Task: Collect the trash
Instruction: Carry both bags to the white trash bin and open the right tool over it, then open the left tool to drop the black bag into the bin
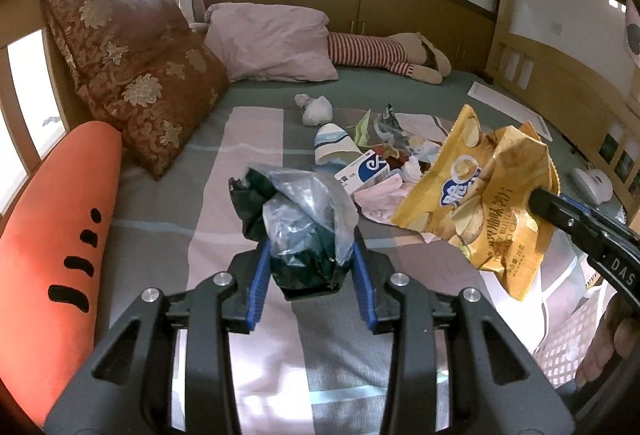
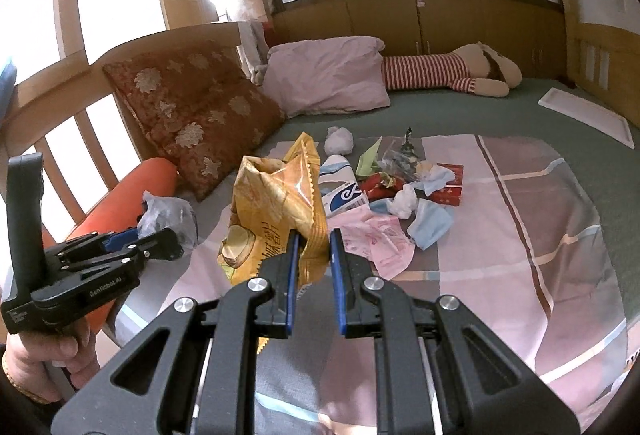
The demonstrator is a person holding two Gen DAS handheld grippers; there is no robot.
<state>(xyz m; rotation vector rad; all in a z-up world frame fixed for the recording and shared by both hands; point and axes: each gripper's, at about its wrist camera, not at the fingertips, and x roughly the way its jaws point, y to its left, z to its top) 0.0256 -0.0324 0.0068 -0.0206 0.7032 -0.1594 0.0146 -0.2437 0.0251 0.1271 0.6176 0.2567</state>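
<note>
Two hand-held grippers above a bed strewn with litter. The left gripper is clamped on a crumpled plastic bag, translucent grey film bunched over a dark inner layer, its mouth not evidently open. The right gripper is pinched tight on the lower edge of a yellow chip bag, an empty foil-lined packet with a serrated seal, printed with potato slices and creased so that its torn mouth gapes upward. Both items hang clear of the bedspread, the chip bag just beside the plastic bag in the left wrist view. The step in hand is judged to be transfer of the packet into the plastic bag: this would go best if the bag's mouth were first shaken or spread open, the packet brought over it narrow end first, and released only once it is well inside, since stiff foil tends to spring back out. The remaining litter pile lies at mid-bed, beyond the grippers: white tissue wads, a blue face mask, pink paper, a small blue-and-white carton, a green wrapper and a red packet, heaped together and touching. An orange carrot-shaped cushion lies along the bed's edge.
</note>
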